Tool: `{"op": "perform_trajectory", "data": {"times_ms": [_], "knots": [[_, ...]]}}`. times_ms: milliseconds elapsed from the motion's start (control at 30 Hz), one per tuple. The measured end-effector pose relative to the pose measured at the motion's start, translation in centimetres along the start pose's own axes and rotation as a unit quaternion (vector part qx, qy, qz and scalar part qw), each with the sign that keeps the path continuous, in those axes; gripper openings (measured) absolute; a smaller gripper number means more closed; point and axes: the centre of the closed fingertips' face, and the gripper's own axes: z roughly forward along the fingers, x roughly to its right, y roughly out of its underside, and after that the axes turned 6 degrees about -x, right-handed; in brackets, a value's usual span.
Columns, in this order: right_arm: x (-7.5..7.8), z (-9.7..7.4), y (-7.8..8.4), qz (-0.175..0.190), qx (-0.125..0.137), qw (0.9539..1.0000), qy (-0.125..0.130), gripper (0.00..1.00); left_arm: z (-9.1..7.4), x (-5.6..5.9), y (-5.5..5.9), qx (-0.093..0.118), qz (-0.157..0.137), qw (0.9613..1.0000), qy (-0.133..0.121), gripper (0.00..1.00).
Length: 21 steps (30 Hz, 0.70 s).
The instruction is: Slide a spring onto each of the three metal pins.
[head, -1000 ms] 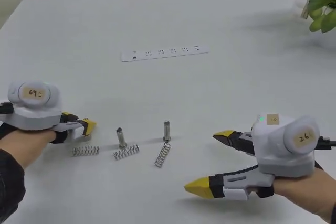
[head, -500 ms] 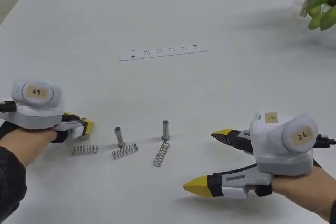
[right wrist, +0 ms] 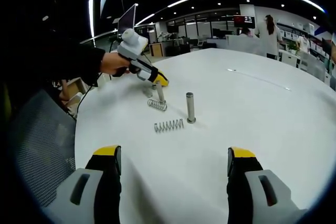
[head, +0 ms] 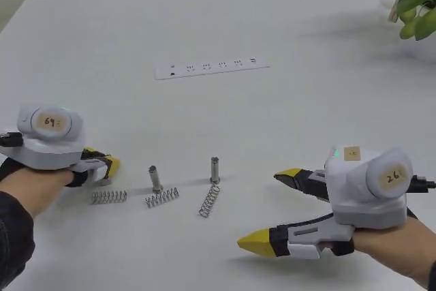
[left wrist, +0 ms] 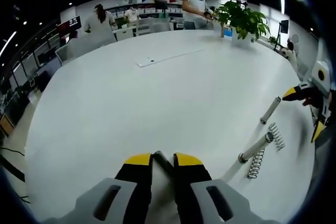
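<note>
Frankly, almost nothing has changed over the last second: the head view has drifted a touch, but the parts lie where they lay. The left gripper [head: 109, 165] still sits at the left edge of the frame, its jaws drawn narrow; in its own view a dark slim rod [left wrist: 160, 162] stands between the yellow tips, which I take to be the third pin, held. The right gripper [head: 259, 209] stays in the lower right, jaws spread wide and holding nothing. The middle pin [head: 154, 178] and the right pin [head: 215, 170] stand upright and bare in the lower centre, and the left spring [head: 109, 196], middle spring [head: 162, 197] and right spring [head: 210, 200] lie flat on the white table [head: 306, 100] just below them. So no spring is on a pin yet — the work has not really begun, and the open right gripper looks best placed to take the right spring.
</note>
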Motion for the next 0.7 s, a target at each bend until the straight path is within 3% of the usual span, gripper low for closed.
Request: {"op": "perform_trajectory", "data": {"times_ms": [700], "knots": [[0.03, -0.04, 0.10, 0.004, -0.002, 1.0000, -0.002, 0.81, 0.14, -0.03, 0.04, -0.007, 0.016, 0.9998, -0.005, 0.02]]}}
